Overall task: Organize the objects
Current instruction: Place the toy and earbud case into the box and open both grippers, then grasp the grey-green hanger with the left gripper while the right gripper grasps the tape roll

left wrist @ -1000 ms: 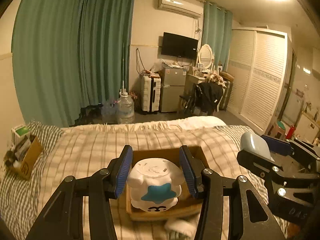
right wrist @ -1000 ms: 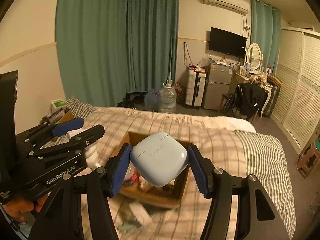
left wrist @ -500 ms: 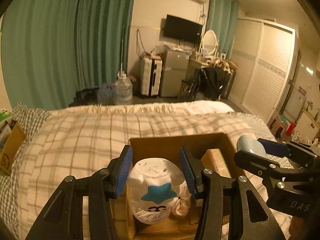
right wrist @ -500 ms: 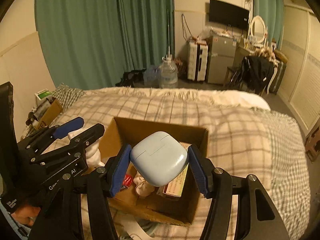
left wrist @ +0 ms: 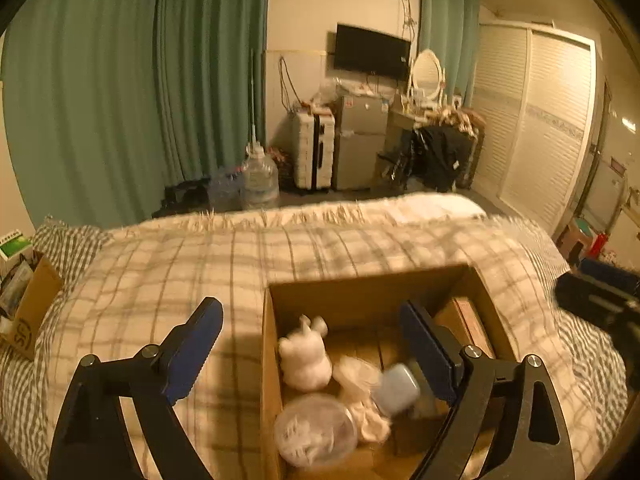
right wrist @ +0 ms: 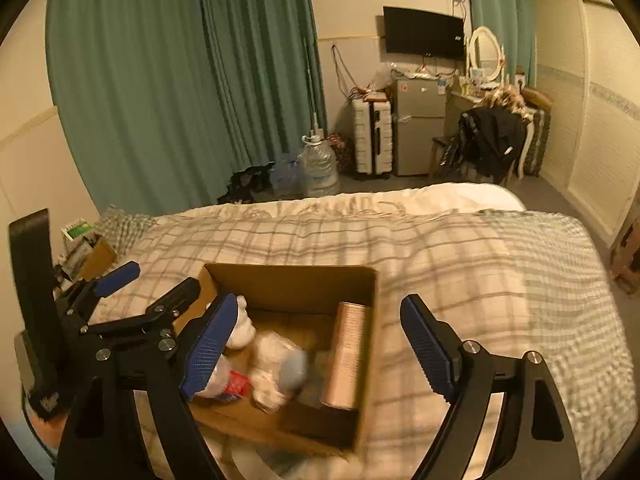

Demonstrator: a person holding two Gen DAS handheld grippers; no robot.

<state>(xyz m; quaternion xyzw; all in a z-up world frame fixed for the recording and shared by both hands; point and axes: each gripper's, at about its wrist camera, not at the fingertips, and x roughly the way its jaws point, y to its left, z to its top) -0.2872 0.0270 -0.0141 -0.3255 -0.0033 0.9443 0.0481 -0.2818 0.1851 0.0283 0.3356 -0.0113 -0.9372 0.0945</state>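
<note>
While both claws gape empty | cardboard box (left wrist: 362, 288) on plaid bed (left wrist: 224, 256) | green curtains (left wrist: 132, 80)

My left tool (left wrist: 310, 350) has matte black arms with angular, triangular cut-outs, each ending in a flat finger faced with a ribbed blue pad (left wrist: 196, 350). A round silver screw sits on each arm just behind the pad, a second one farther back. My right tool (right wrist: 316, 346) is built the same: black frame, blue grooved pads (right wrist: 208, 346), silver screws. From the right wrist view, the left tool's side carries a tall black upright plate and small white lettering too blurred to read.
</note>
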